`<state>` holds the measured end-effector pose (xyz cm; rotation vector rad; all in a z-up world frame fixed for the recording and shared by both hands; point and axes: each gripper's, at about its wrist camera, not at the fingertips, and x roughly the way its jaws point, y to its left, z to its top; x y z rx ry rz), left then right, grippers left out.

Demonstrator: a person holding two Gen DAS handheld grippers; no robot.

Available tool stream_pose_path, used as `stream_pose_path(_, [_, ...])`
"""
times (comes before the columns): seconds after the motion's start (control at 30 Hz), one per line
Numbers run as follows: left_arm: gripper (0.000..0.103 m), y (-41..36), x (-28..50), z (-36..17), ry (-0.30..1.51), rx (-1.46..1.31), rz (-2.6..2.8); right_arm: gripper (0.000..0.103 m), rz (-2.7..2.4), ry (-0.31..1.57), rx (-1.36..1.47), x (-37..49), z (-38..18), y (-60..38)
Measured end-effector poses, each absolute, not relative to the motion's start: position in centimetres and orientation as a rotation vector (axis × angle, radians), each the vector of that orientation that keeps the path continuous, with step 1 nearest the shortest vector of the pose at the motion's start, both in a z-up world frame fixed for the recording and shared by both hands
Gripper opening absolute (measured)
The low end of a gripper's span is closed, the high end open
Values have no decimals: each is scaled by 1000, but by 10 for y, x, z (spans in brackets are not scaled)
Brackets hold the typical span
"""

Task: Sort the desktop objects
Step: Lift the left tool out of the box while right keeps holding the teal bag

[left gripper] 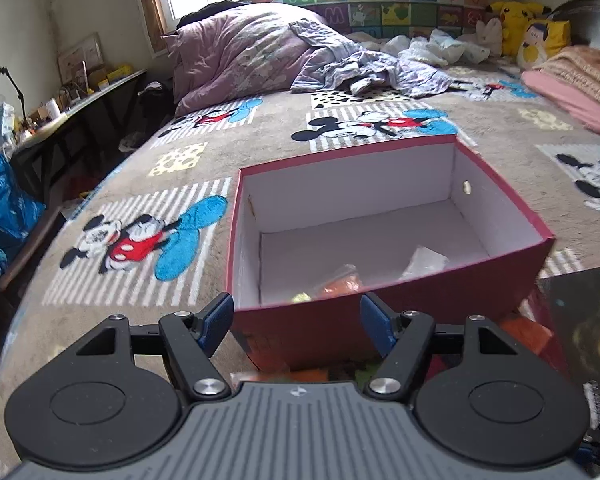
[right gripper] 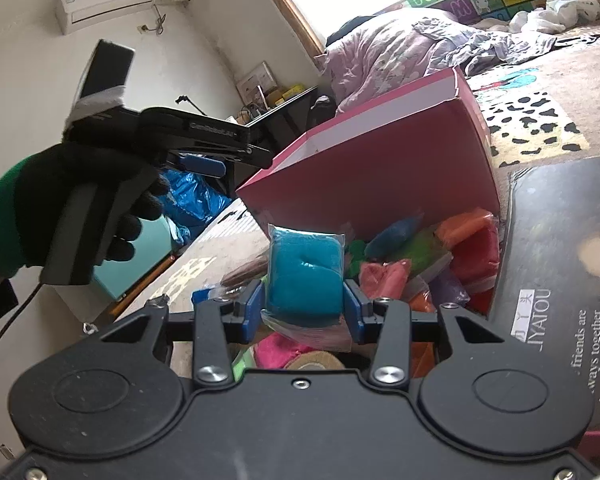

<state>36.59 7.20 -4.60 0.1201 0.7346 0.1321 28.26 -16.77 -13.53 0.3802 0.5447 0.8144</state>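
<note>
The right gripper [right gripper: 304, 312] clamps a teal clay packet [right gripper: 305, 276] near the pink box [right gripper: 380, 168]; the left gripper [left gripper: 296, 316] hangs open, empty.

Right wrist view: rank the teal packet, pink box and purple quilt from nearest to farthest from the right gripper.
1. Teal packet: held between the right gripper's fingers.
2. Pink box: just behind the packet, centre.
3. Purple quilt: far back on the bed, beyond the box.
</note>
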Motion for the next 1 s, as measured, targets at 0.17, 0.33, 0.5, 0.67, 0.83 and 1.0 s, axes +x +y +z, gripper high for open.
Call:
stream_pose_path(0.17, [69, 76, 333, -54, 713, 55, 95, 42, 811, 553, 374, 277, -140, -169])
stream_pose_path(0.33, [69, 75, 296, -72, 666, 43, 102, 42, 809, 549, 386, 267, -141, -172])
stream_pose_path(0.5, [69, 68, 254, -96, 588, 4, 111, 42, 806, 562, 415, 258, -143, -179])
stream_pose_path(0.67, [69, 55, 216, -119, 528, -24, 121, 42, 789, 574, 481, 255, -148, -190])
stream_pose_path(0.83, [70, 53, 199, -137, 525, -56, 116, 42, 753, 588, 549, 253, -151, -202])
stream_pose_path(1.0, [70, 38, 194, -152, 522, 0, 65, 42, 724, 607, 556, 251, -150, -202])
